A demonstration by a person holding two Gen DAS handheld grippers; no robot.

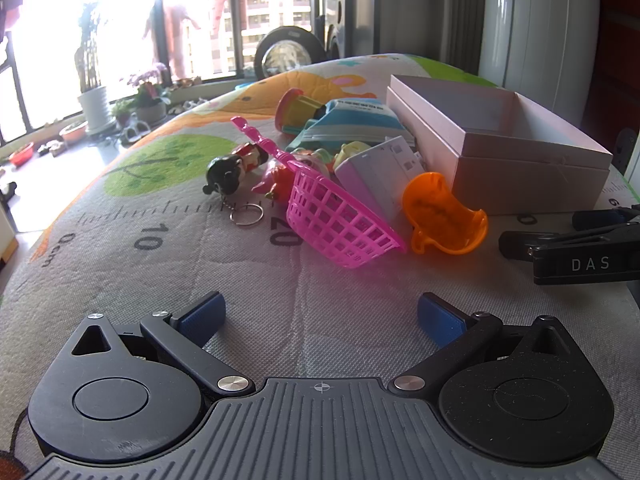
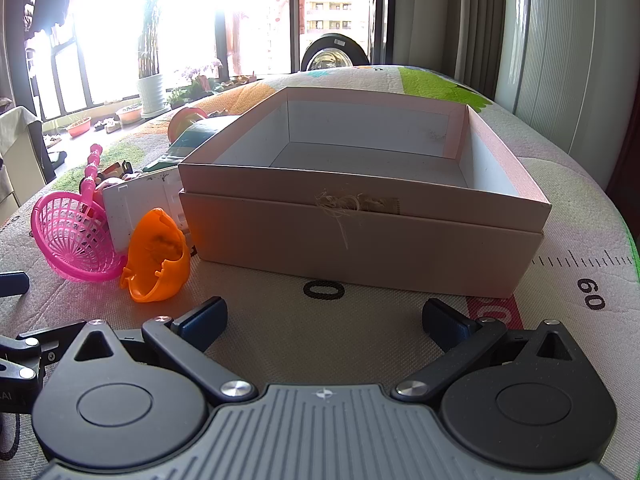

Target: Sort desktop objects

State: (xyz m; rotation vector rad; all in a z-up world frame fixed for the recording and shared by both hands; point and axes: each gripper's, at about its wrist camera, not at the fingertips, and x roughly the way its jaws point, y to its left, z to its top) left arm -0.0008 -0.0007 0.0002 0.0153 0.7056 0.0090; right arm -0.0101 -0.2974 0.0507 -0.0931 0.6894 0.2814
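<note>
A pile of toys lies on the printed mat: a pink plastic basket scoop (image 1: 340, 220), an orange cup (image 1: 444, 216), a white block (image 1: 384, 176), a black-and-red figure keychain (image 1: 236, 168) and a blue-striped pouch (image 1: 352, 120). An open, empty pink box (image 2: 360, 200) stands right of the pile. My left gripper (image 1: 320, 316) is open and empty, low over the mat in front of the basket. My right gripper (image 2: 324, 320) is open and empty in front of the box. The basket (image 2: 72, 236) and orange cup (image 2: 160, 256) show at its left.
The mat (image 1: 200, 280) has ruler markings and cartoon prints. The right gripper's black body (image 1: 580, 248) sits at the right edge of the left wrist view. Windows, potted plants (image 1: 96, 100) and a washing machine (image 1: 288, 52) lie beyond the far edge.
</note>
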